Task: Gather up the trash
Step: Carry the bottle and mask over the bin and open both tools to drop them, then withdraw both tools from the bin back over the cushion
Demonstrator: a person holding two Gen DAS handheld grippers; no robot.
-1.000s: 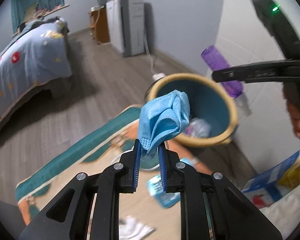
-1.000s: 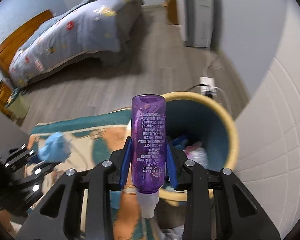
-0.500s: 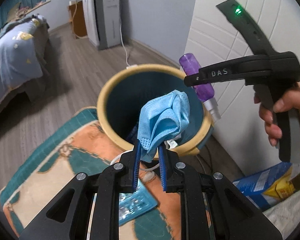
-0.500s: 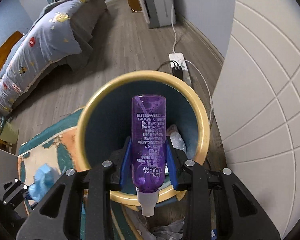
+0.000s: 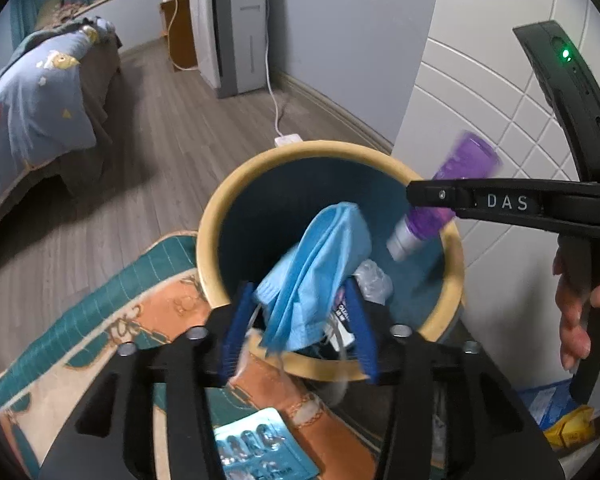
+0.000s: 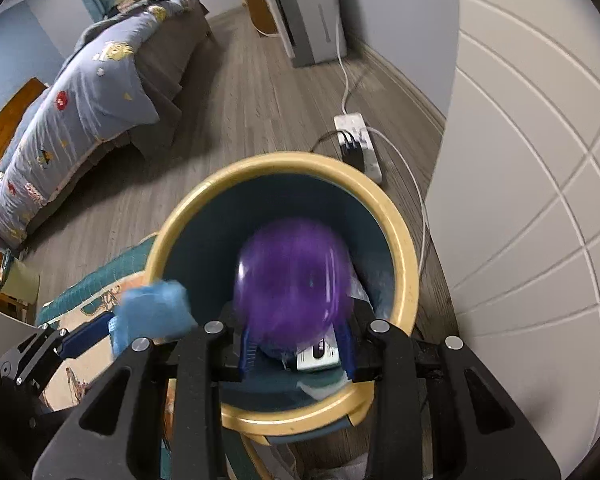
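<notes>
Half done already: opens left gripper [image 5: 298,294] jaws off the crumpled blue face mask [image 5: 320,264] between them above the round yellow-rimmed teal bin [image 5: 300,148], keeps right gripper [image 6: 298,344] clamped on the purple plastic bottle [image 6: 292,272] just moved over it.

The face mask [image 5: 320,272] was soft, pleated, matt blue non-woven cloth. The bottle [image 5: 456,184] was translucent purple plastic with a glossy sheen and a white plastic cap. The bin [image 5: 220,216] had a smooth, matt yellow rim and a dull teal inner wall, apparently plastic. The left gripper [image 5: 296,320] was matt black plastic with ribbed blue pads and bright metal screw heads. At seven o'clock from the bin lay the rug [image 5: 100,332], a flat woven textile, and on it a shiny foil blister pack [image 5: 256,448]. The floor [image 5: 148,128] looked like grey wood-grain planks with a low sheen.
</notes>
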